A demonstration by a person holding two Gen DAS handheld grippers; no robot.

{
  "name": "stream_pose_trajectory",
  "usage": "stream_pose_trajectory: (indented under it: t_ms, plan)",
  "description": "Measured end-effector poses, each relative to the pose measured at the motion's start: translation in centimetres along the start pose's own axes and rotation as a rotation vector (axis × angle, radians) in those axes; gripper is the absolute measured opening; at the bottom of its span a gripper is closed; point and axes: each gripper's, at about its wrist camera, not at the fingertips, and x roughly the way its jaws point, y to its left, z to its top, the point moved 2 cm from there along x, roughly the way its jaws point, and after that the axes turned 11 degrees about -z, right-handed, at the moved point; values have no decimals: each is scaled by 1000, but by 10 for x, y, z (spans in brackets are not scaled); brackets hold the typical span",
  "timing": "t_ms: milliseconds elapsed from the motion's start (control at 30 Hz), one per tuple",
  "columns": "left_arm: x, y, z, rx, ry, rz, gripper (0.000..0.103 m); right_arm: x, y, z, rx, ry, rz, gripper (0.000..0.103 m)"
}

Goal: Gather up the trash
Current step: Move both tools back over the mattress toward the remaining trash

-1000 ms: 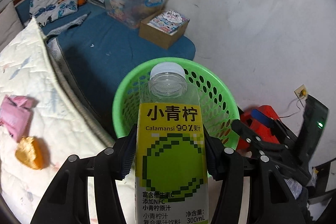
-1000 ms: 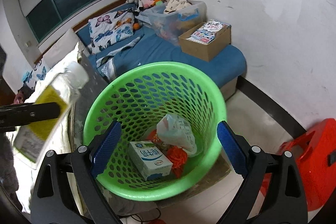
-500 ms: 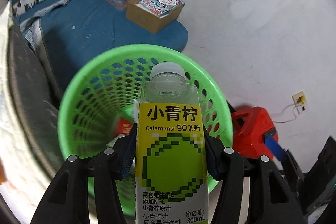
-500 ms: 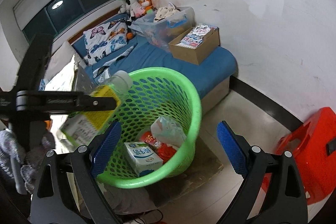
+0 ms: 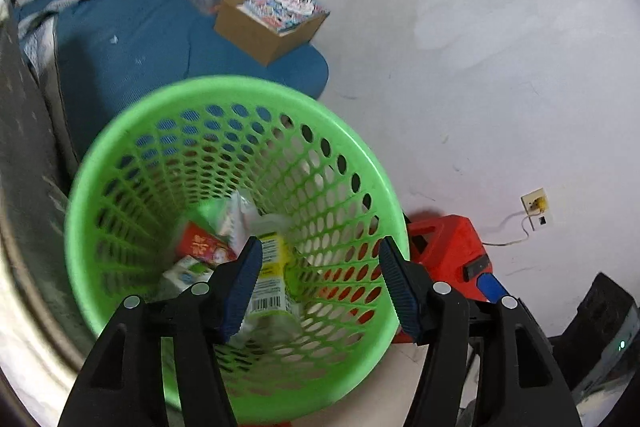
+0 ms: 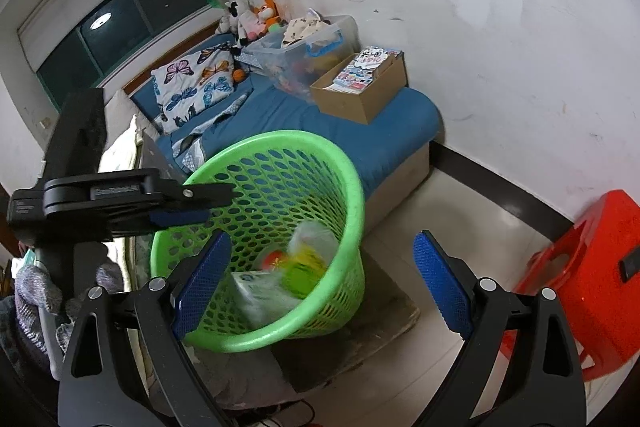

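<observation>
The green perforated basket (image 5: 120, 163) stands on the floor beside the bed; it also shows in the right wrist view (image 6: 352, 187). My left gripper (image 5: 320, 275) is open and empty, held over the basket's mouth. The yellow-labelled juice bottle (image 5: 272, 275) is inside the basket, blurred, among a red packet (image 5: 200, 243), a milk carton (image 5: 180, 273) and a plastic bag (image 5: 240, 215). The bottle appears as a blurred yellow-green shape in the right wrist view (image 6: 304, 267). My right gripper (image 6: 320, 279) is open and empty, just in front of the basket. The left gripper also shows from the side in the right wrist view (image 6: 180, 207).
A red plastic stool (image 6: 592, 267) stands on the floor to the right of the basket. The blue bed (image 6: 360, 131) behind carries a cardboard box (image 6: 360, 91) and a clear storage bin (image 6: 304, 51). A white wall closes the right side.
My left gripper has opened and let go of the juice bottle, which has dropped into the basket. The right gripper has drawn back a little from the basket.
</observation>
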Motion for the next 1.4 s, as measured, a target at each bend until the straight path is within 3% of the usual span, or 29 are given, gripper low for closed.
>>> stream_pose_trajectory:
  t_ms: [467,800,1000,1400]
  plan:
    - [-123,21,-43,11,-161,103,58,-25,63,2,-93,-34,93,92]
    - [-207,54,-87,-6,-273,253,63,-30,136,-2,-208,-31,182,92]
    - [-264,86,-120,-68,-345,340,67,-28,185,-13,-296,-10,236,92]
    - [-346,145,-174,-148,-413,499,68,-23,274,-34,-448,22,330,92]
